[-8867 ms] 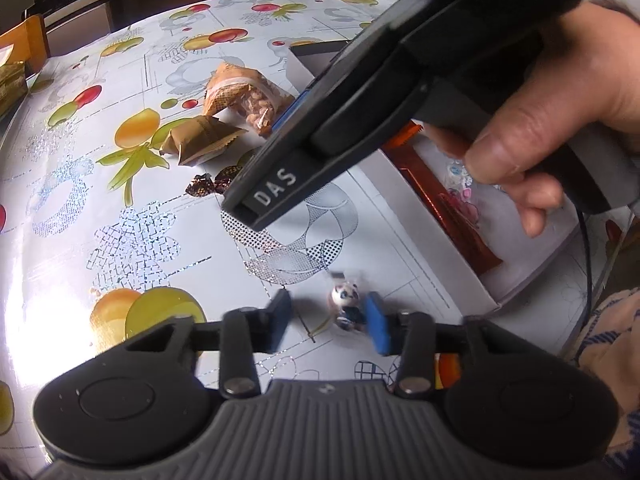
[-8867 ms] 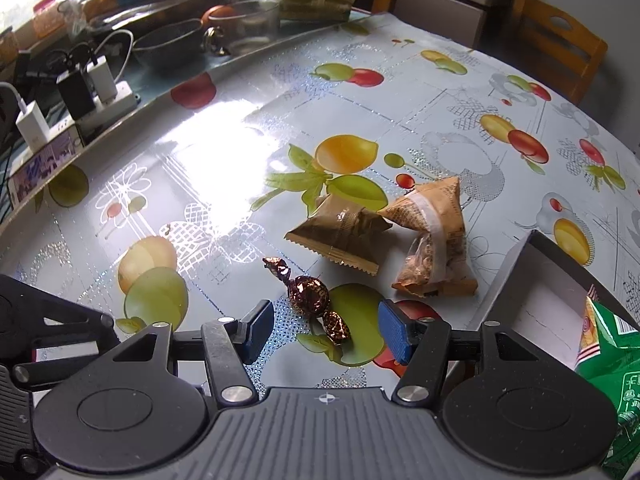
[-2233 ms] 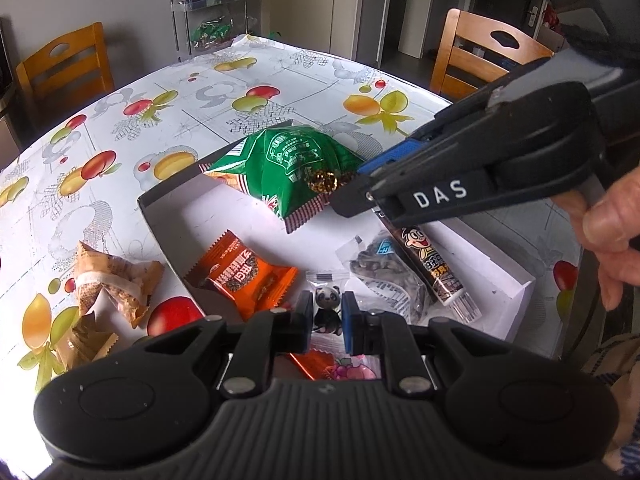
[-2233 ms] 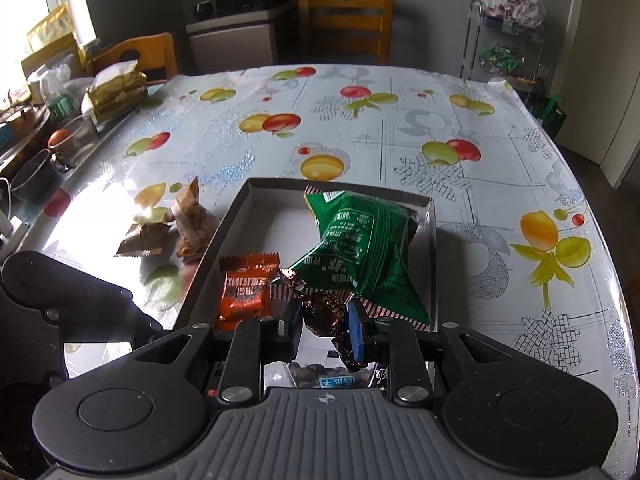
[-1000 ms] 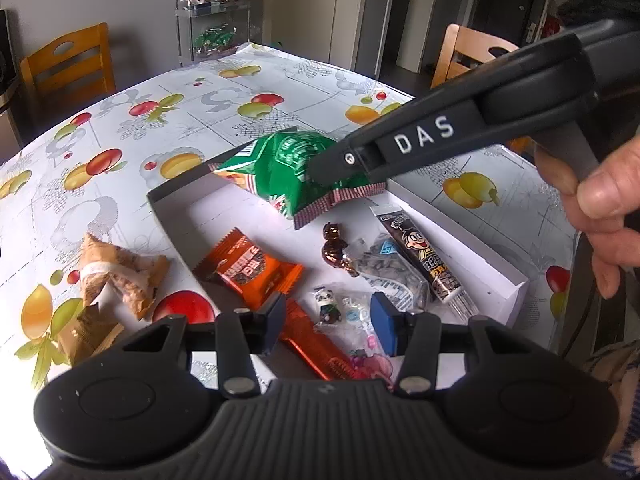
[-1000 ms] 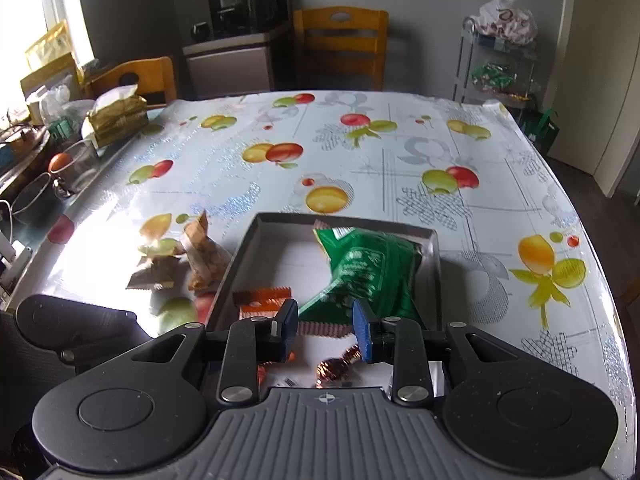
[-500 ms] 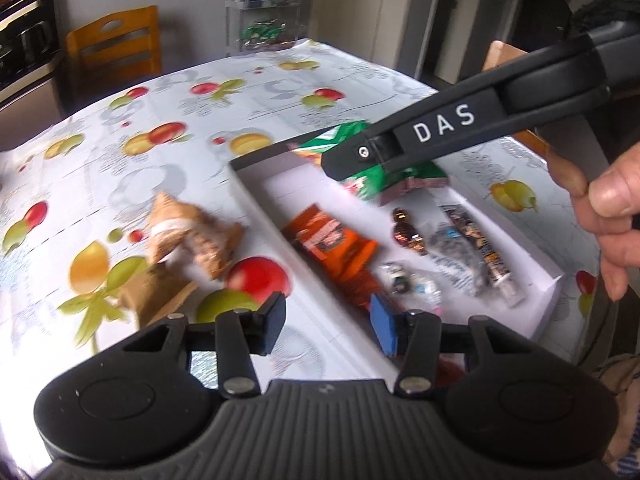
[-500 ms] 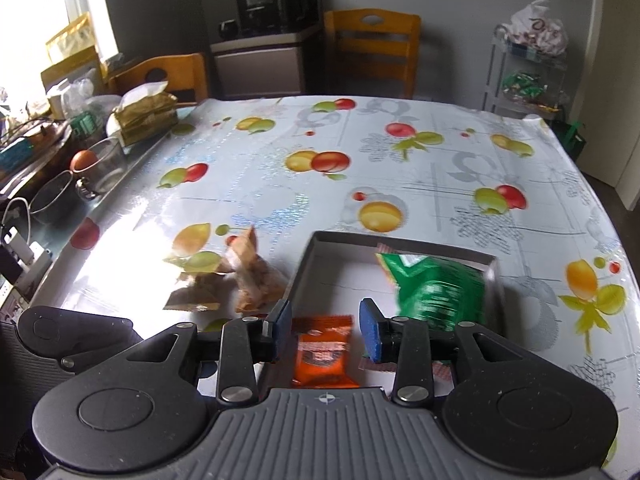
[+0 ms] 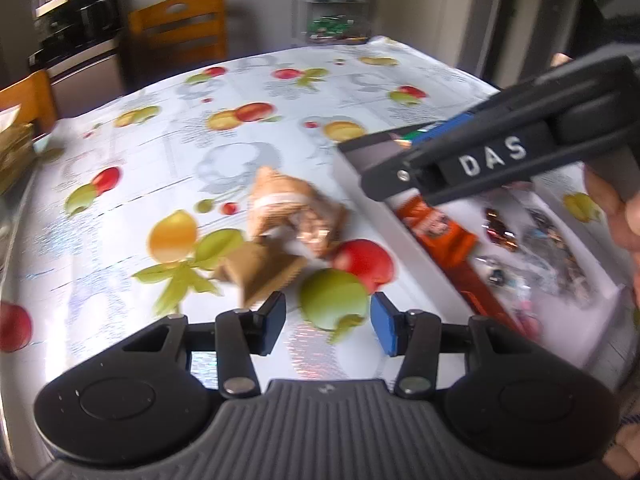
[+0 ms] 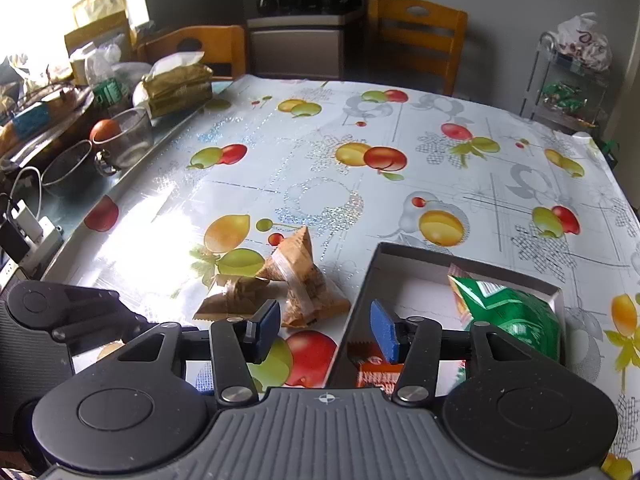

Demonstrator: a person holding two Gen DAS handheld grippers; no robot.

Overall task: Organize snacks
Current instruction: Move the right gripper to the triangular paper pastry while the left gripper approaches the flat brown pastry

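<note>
Two triangular brown snack packets lie on the fruit-print tablecloth left of the white box: a lighter taped packet (image 10: 298, 280) (image 9: 288, 208) and a darker packet (image 10: 234, 298) (image 9: 262, 268). The white box (image 10: 412, 254) (image 9: 404, 236) holds a green bag (image 10: 508, 312), an orange packet (image 9: 440, 228) (image 10: 374, 372), a brown foil candy (image 9: 498, 228) and small wrapped sweets. My left gripper (image 9: 328, 324) stands open and empty above the cloth, just in front of the darker packet. My right gripper (image 10: 324, 328) is empty, its jaws opening, over the box's left wall near the lighter packet.
A glass bowl with an egg (image 10: 124, 136), a metal bowl (image 10: 66, 168), chargers and cables (image 10: 28, 232) crowd the left counter. Wooden chairs (image 10: 416, 36) stand at the far table edge. A wire rack with bags (image 10: 572, 76) stands at the far right.
Both grippers have swung left, away from the box and toward the two brown packets. The right gripper's jaws have spread wider. The left view is blurred by motion.
</note>
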